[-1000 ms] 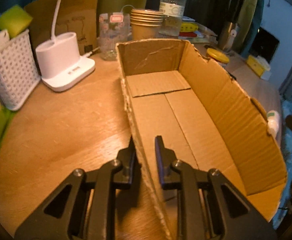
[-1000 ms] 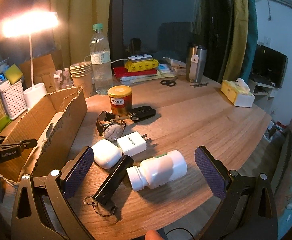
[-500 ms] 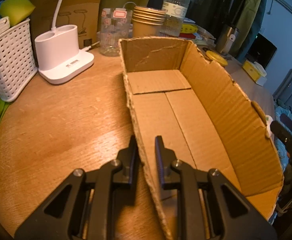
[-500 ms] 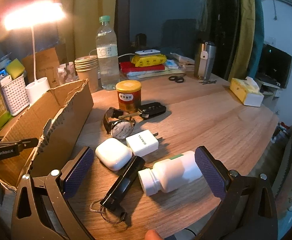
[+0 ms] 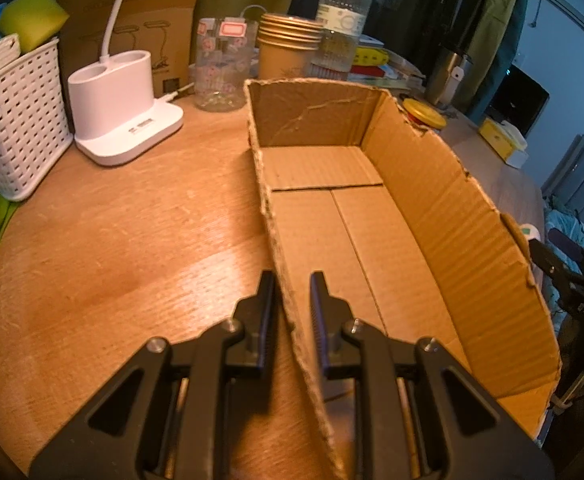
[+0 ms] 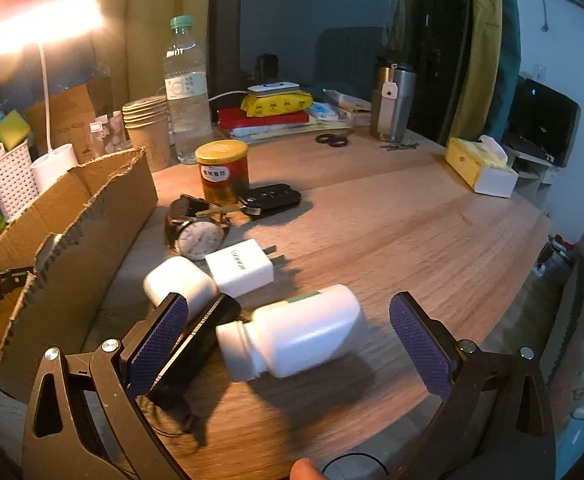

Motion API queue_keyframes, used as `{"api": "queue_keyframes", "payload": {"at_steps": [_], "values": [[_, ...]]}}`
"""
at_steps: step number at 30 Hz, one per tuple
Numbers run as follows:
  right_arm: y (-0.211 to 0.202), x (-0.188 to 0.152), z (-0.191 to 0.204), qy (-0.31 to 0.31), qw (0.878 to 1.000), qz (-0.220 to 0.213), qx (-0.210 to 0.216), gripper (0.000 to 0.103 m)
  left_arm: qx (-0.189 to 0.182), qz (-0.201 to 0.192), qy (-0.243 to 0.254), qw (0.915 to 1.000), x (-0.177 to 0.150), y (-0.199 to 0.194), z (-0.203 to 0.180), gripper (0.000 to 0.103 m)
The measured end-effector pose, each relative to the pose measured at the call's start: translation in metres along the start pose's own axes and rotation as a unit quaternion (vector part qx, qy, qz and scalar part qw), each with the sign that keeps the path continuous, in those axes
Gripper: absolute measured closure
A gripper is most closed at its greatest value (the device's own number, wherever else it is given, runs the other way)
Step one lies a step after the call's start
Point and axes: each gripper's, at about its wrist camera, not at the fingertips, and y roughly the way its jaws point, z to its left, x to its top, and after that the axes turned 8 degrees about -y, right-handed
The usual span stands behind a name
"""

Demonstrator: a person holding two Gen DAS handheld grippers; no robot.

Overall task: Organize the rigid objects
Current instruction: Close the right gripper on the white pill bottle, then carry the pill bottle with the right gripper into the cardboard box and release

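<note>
My left gripper (image 5: 291, 296) is shut on the near left wall of the open cardboard box (image 5: 444, 216), whose inside holds nothing. My right gripper (image 6: 288, 320) stands open over the table, its pads on either side of a white pill bottle (image 6: 296, 334) lying on its side. Left of the bottle lie a black flat device (image 6: 190, 344), a white earbud case (image 6: 180, 282) and a white charger plug (image 6: 240, 268). Farther back are a wristwatch (image 6: 198, 230), a car key (image 6: 270, 198) and a red tin with a gold lid (image 6: 222, 172). The box (image 6: 64, 220) is at the left.
A white desk lamp base (image 5: 122, 108), a white basket (image 5: 16, 120), a glass jar (image 5: 220, 68), stacked paper cups (image 6: 148, 128) and a water bottle (image 6: 184, 92) stand behind the box. A steel tumbler (image 6: 392, 102), scissors (image 6: 332, 140) and a yellow tissue box (image 6: 480, 166) sit farther right.
My right gripper has moved forward and down, so the white bottle now lies between its open pads. The left gripper keeps its hold on the box wall.
</note>
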Motion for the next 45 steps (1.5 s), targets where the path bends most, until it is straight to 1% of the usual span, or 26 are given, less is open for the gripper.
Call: {"api": "queue_keyframes", "payload": {"at_steps": [9, 15, 20, 21, 23, 25, 36, 42, 45], "values": [[0.012, -0.008, -0.01, 0.005, 1.0, 0.009, 0.001, 0.001, -0.001, 0.0, -0.001, 1.0, 0.0, 0.0, 0.0, 0.085], [0.02, -0.013, -0.012, 0.012, 1.0, 0.02, 0.011, 0.001, -0.001, 0.0, -0.001, 1.0, 0.0, 0.0, 0.0, 0.085], [0.021, -0.013, -0.007, 0.008, 0.999, 0.019, 0.026, 0.001, -0.001, 0.0, -0.001, 1.0, 0.0, 0.0, 0.0, 0.085], [0.021, -0.013, -0.006, 0.007, 0.999, 0.019, 0.027, 0.004, -0.001, 0.001, -0.001, 1.0, 0.0, 0.0, 0.0, 0.085], [0.021, -0.012, -0.006, 0.007, 0.999, 0.016, 0.032, 0.017, -0.001, 0.001, -0.001, 1.0, 0.0, 0.0, 0.0, 0.085], [0.023, -0.012, -0.006, 0.007, 1.0, 0.018, 0.024, 0.016, -0.001, 0.001, -0.001, 1.0, 0.0, 0.0, 0.0, 0.085], [0.023, -0.013, -0.008, 0.008, 0.999, 0.013, 0.028, 0.017, -0.001, 0.001, -0.001, 1.0, 0.0, 0.0, -0.001, 0.085], [0.015, -0.007, -0.009, 0.012, 1.0, 0.001, 0.029, 0.017, -0.001, 0.001, -0.001, 1.0, 0.0, -0.001, -0.001, 0.084], [0.004, 0.0, -0.005, 0.009, 0.999, -0.014, 0.033, 0.016, 0.0, 0.001, -0.001, 1.0, 0.0, -0.001, -0.001, 0.084]]}}
